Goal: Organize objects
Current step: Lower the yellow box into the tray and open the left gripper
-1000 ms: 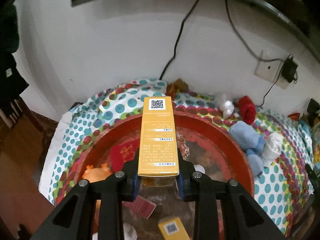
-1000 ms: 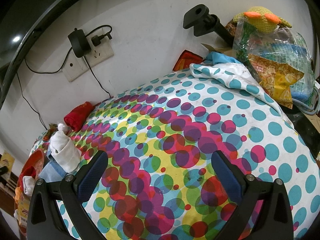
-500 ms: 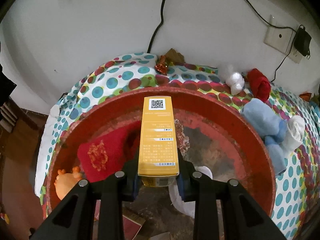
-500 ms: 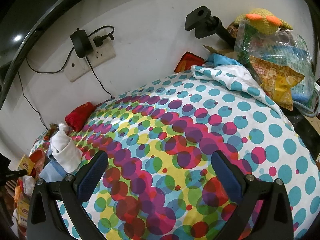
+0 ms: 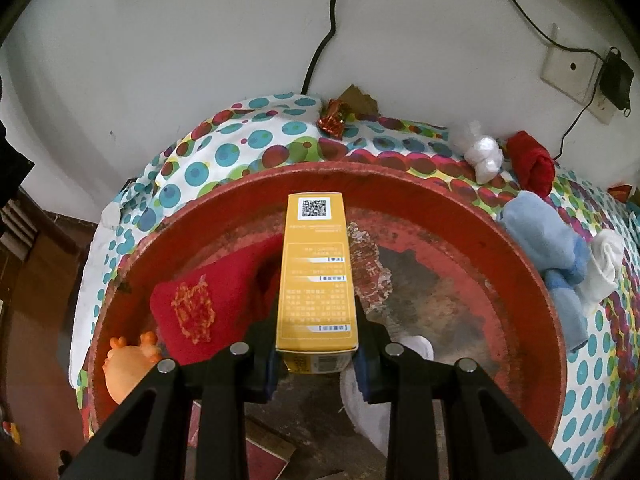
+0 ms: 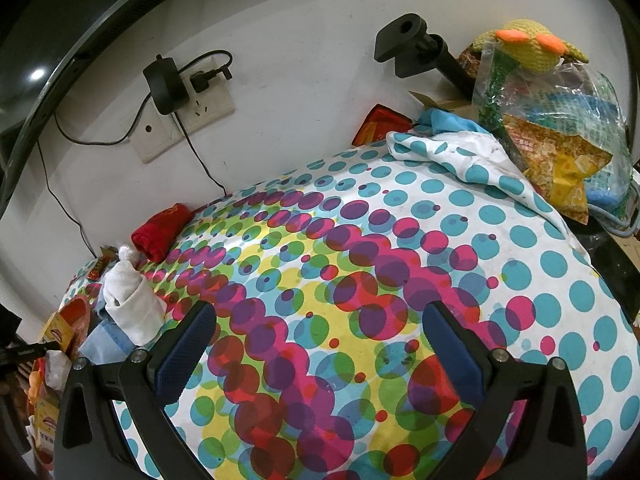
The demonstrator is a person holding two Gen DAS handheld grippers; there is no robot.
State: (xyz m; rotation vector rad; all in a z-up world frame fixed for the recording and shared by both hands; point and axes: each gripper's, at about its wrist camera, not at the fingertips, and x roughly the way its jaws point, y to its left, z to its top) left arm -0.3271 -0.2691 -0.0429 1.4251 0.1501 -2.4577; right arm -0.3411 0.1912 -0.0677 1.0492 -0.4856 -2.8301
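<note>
Yellow box (image 5: 316, 272) over red basin (image 5: 520, 264); dotted tablecloth (image 6: 400, 280) — white wall (image 5: 200, 60).

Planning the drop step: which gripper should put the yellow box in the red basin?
Left. The left gripper is shut on the yellow box directly above the red basin. The right gripper is open, empty, over bare tablecloth.

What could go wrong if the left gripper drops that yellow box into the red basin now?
1. The left gripper grips only the near end of the yellow box; the long free end may tip on release and lean on the red basin wall.
2. The red cloth lies right beside the box, so it may land on it, tilted.
3. The orange toy and white cloth leave little bare floor.
</note>
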